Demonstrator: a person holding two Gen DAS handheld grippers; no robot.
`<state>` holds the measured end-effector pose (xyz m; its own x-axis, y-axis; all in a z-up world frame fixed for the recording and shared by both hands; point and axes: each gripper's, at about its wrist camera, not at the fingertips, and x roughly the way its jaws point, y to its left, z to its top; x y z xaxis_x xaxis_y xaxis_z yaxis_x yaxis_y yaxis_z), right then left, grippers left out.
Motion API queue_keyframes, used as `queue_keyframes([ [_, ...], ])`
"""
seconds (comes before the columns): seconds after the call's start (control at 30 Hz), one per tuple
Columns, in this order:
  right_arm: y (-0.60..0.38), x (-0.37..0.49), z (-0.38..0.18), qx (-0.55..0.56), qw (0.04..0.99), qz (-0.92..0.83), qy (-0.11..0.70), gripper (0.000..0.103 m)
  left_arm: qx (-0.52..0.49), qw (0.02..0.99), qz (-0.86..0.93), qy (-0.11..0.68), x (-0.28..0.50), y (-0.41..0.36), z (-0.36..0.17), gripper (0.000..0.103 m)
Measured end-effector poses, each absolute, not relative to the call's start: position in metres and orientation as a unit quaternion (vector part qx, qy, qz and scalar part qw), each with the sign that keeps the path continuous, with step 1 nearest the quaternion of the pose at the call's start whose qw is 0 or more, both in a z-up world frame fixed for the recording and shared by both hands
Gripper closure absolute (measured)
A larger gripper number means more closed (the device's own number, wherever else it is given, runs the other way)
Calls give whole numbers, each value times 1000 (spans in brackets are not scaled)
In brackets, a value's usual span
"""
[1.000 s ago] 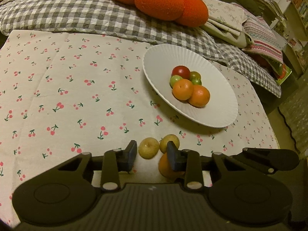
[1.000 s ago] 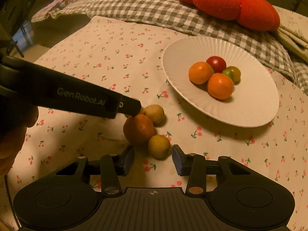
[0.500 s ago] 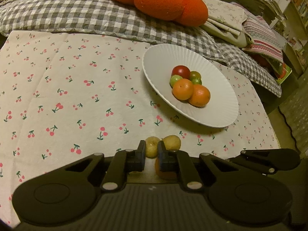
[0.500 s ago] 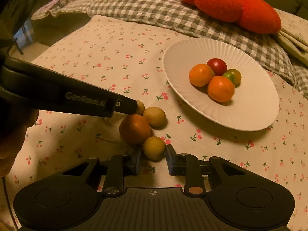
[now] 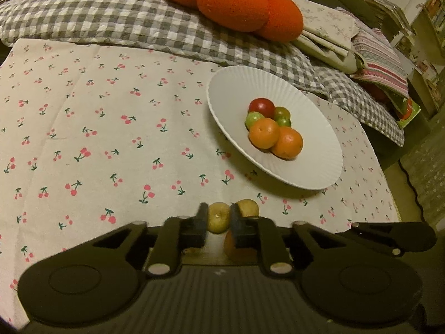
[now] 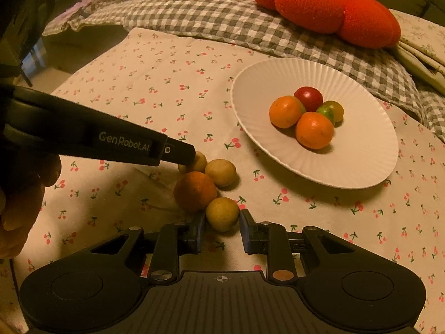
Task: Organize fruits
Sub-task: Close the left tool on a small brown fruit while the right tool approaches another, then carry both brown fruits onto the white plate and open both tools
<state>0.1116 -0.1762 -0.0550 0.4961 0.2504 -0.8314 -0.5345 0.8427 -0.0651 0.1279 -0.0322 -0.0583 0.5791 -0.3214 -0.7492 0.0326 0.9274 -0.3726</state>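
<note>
A white fluted plate (image 5: 314, 167) (image 6: 361, 161) holds two oranges (image 5: 275, 137), a red fruit (image 5: 261, 105) and small green ones. On the cherry-print cloth lie three small tan fruits and a dull orange (image 6: 194, 190). My left gripper (image 5: 218, 220) is shut on one tan fruit (image 5: 217, 217); another tan fruit (image 5: 247, 208) and the orange (image 5: 228, 246) sit just right of it. My right gripper (image 6: 221, 226) is open with its jaws either side of the nearest tan fruit (image 6: 222, 213). The left gripper's finger (image 6: 178, 153) covers part of the far tan fruit (image 6: 200, 161).
A grey checked blanket (image 5: 111, 19) with a big orange pumpkin cushion (image 5: 236, 0) lies behind the cloth. Folded textiles (image 5: 375, 55) sit at the right. The table edge drops off at the right (image 5: 389, 183). A hand (image 6: 19, 194) holds the left gripper.
My left gripper has closed on the tan fruit. My right gripper has moved forward until its jaws flank the nearest tan fruit, narrowing somewhat from a second ago.
</note>
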Motion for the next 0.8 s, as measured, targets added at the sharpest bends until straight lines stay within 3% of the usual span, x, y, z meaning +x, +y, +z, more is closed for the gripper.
queue_keyframes([
  [0.07, -178, 112, -54, -158, 851, 227, 446, 77, -157, 873, -101, 451, 128, -34, -60, 79],
  [0.2, -185, 112, -47, -147, 857, 220, 442, 78, -147, 873, -103, 454, 131, -36, -62, 57],
  [0.3, -188, 112, -43, -141, 860, 218, 439, 77, -137, 879, -103, 446, 134, -39, -65, 57],
  [0.37, -189, 112, -42, -139, 861, 217, 439, 77, -134, 882, -109, 439, 135, -42, -66, 64],
  [0.4, -190, 112, -41, -139, 861, 216, 438, 77, -134, 882, -116, 437, 134, -42, -65, 76],
  [0.5, -193, 111, -37, -135, 864, 214, 436, 77, -128, 881, -111, 442, 135, -41, -65, 83],
  [0.8, -199, 112, -28, -123, 871, 211, 426, 77, -151, 880, -96, 441, 134, -29, -57, 83],
])
